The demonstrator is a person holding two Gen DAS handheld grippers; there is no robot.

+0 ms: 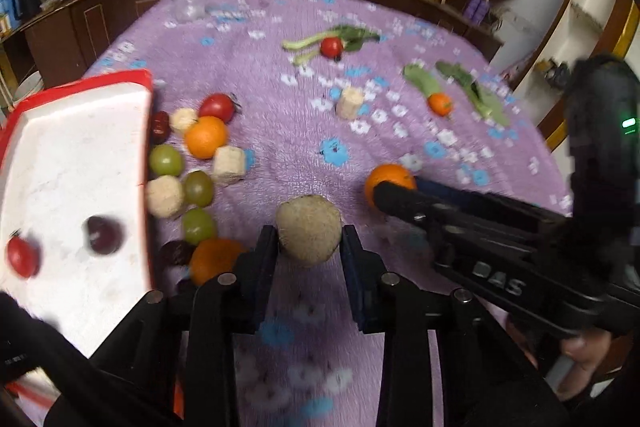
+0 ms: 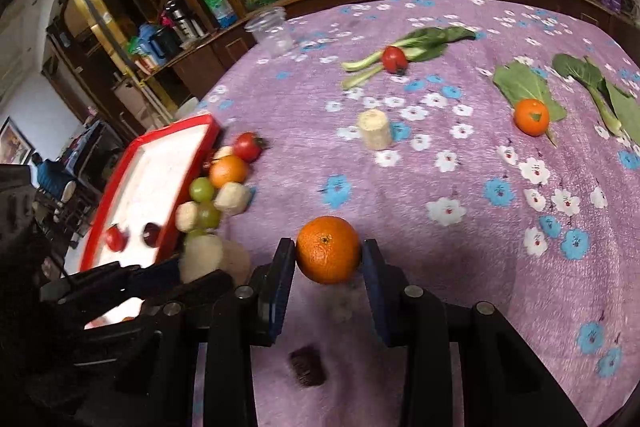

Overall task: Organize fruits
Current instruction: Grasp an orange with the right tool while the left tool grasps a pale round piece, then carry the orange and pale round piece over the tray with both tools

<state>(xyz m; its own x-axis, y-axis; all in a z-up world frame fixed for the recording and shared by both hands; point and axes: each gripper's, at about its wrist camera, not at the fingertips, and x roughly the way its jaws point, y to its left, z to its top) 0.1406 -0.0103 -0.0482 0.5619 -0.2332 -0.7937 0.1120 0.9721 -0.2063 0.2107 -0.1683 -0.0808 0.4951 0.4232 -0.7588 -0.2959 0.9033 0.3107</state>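
My left gripper (image 1: 309, 237) is shut on a round tan fruit (image 1: 309, 233) and holds it over the purple cloth. My right gripper (image 2: 329, 254) is shut on an orange (image 2: 329, 250) and holds it above the cloth; it also shows in the left wrist view (image 1: 390, 179). A white tray with a red rim (image 1: 144, 163) lies at the left, holding a red tomato (image 1: 22, 255) and a dark plum (image 1: 104, 235). Beside the tray is a pile of green grapes (image 1: 166, 160), oranges (image 1: 206, 137), pale corn chunks (image 1: 229, 165) and a tomato (image 1: 218, 107).
Farther back on the cloth lie a corn chunk (image 2: 375, 129), a small orange on a leaf (image 2: 531, 117), leafy greens (image 2: 600, 91), and a tomato on greens (image 2: 394, 59). A clear plastic cup (image 2: 272, 31) stands at the far edge. A dark date (image 2: 307, 365) lies under my right gripper.
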